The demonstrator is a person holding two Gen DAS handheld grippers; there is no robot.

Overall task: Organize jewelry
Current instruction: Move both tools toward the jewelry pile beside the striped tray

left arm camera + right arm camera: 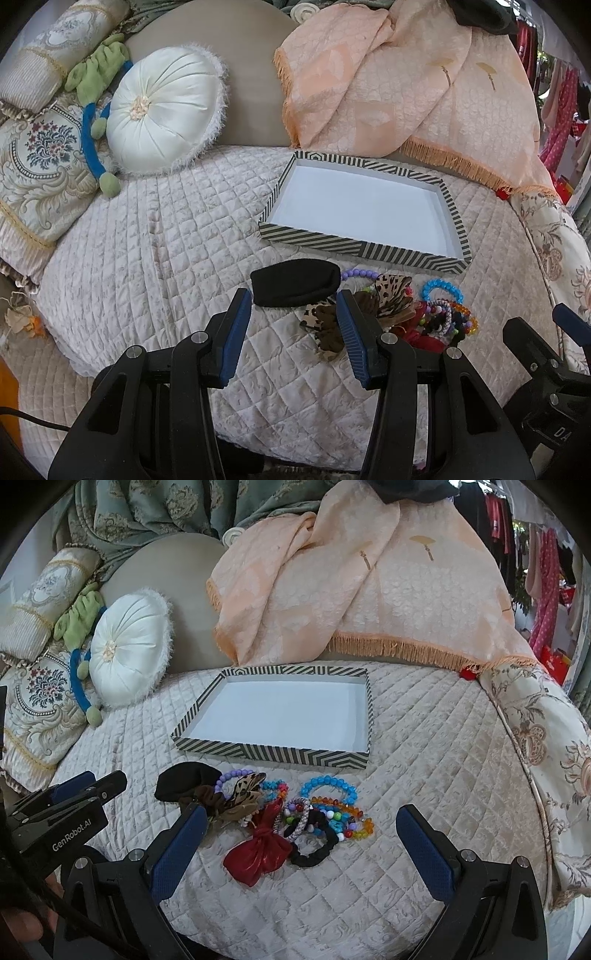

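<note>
Left tool (293,295): wide open, empty, over quilted bed (155,266).
Right tool (301,823): wide open, empty.
Jewelry pile (295,812): just before tray.
Striped tray (273,755): long axis left-right.

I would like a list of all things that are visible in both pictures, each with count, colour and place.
tray: one, black-and-white striped rim, white and empty inside, middle of the bed
black pouch: one, black, in front of the tray, left end of the pile
red bow: one, red, front of the pile
blue bracelet: one, light blue beads, right part of the pile
black hair tie: one, black, beside the red bow
round cushion: one, white, far left
blanket: one, peach with fringe, behind the tray
left gripper: one, black with blue pads, open, nothing held
right gripper: one, same colours, open, above the pile
</note>
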